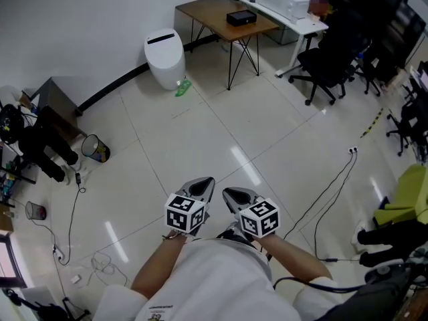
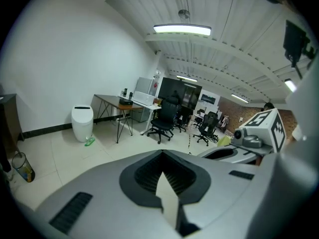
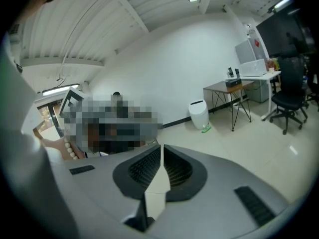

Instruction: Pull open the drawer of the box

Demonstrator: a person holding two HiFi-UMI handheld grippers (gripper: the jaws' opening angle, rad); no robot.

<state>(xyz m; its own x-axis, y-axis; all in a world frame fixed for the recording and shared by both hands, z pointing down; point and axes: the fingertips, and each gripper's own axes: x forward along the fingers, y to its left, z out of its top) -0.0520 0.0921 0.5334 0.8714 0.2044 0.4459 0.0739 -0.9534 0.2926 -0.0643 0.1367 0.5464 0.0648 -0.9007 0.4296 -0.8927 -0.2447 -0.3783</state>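
I see no drawer in any view. A small black box (image 1: 241, 17) lies on a wooden table (image 1: 214, 12) far across the room; it also shows as a small black box (image 2: 125, 101) in the left gripper view and a dark box (image 3: 233, 83) in the right gripper view. Both grippers are held close to the person's chest, side by side above the tiled floor. The left gripper (image 1: 208, 181) (image 2: 162, 152) has its jaws together with nothing between them. The right gripper (image 1: 227, 191) (image 3: 162, 146) likewise has its jaws all but touching and holds nothing.
A white rounded bin (image 1: 165, 57) stands by the wall beside the wooden table. A white desk (image 1: 307, 24) and black office chairs (image 1: 331, 65) fill the far right. Cables (image 1: 334, 186) trail over the floor at right, and a small basket (image 1: 95, 148) and dark clutter sit at left.
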